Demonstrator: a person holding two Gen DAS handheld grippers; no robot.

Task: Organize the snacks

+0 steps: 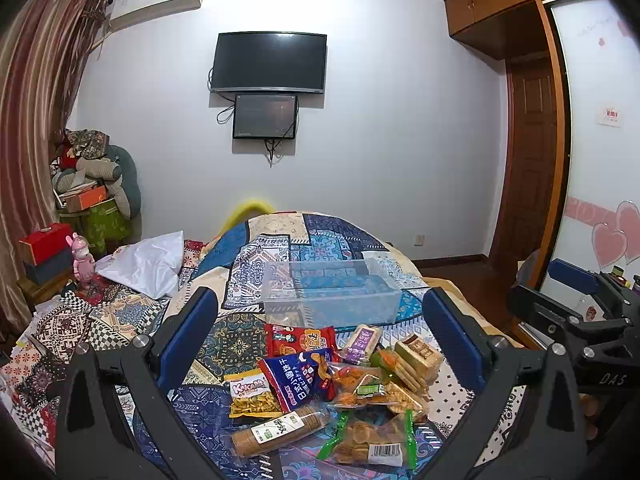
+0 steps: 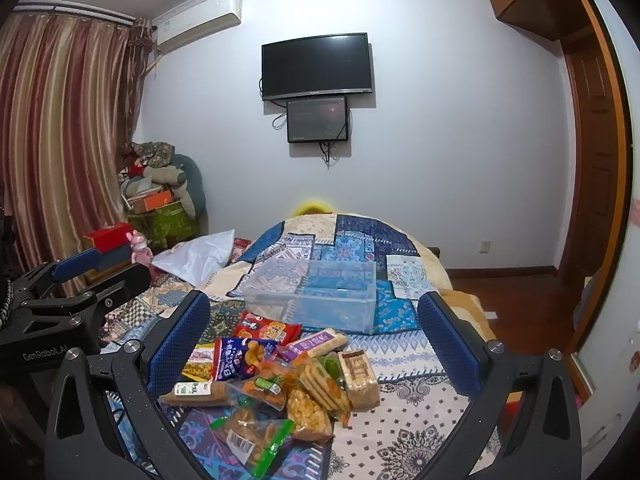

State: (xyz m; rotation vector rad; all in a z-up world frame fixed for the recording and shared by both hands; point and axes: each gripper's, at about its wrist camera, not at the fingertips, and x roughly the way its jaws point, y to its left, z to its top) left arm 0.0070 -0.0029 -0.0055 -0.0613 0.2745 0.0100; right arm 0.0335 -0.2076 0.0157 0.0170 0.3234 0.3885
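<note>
A pile of snack packets (image 1: 328,392) lies on the patterned bedspread, also in the right wrist view (image 2: 276,380). It includes a red bag (image 1: 300,338), a blue bag (image 1: 298,380), a yellow bag (image 1: 252,396) and a biscuit roll (image 1: 276,430). Behind it stands an empty clear plastic box (image 1: 332,292), also in the right wrist view (image 2: 312,296). My left gripper (image 1: 320,336) is open and empty above the pile. My right gripper (image 2: 312,340) is open and empty above the pile, to the right of the left one.
A white pillow (image 1: 148,264) lies at the bed's left. A pink toy (image 1: 82,260) and red box (image 1: 44,240) sit on a nightstand. A clutter heap (image 1: 92,184) fills the corner. The wooden floor (image 2: 508,284) and door (image 1: 528,152) are to the right.
</note>
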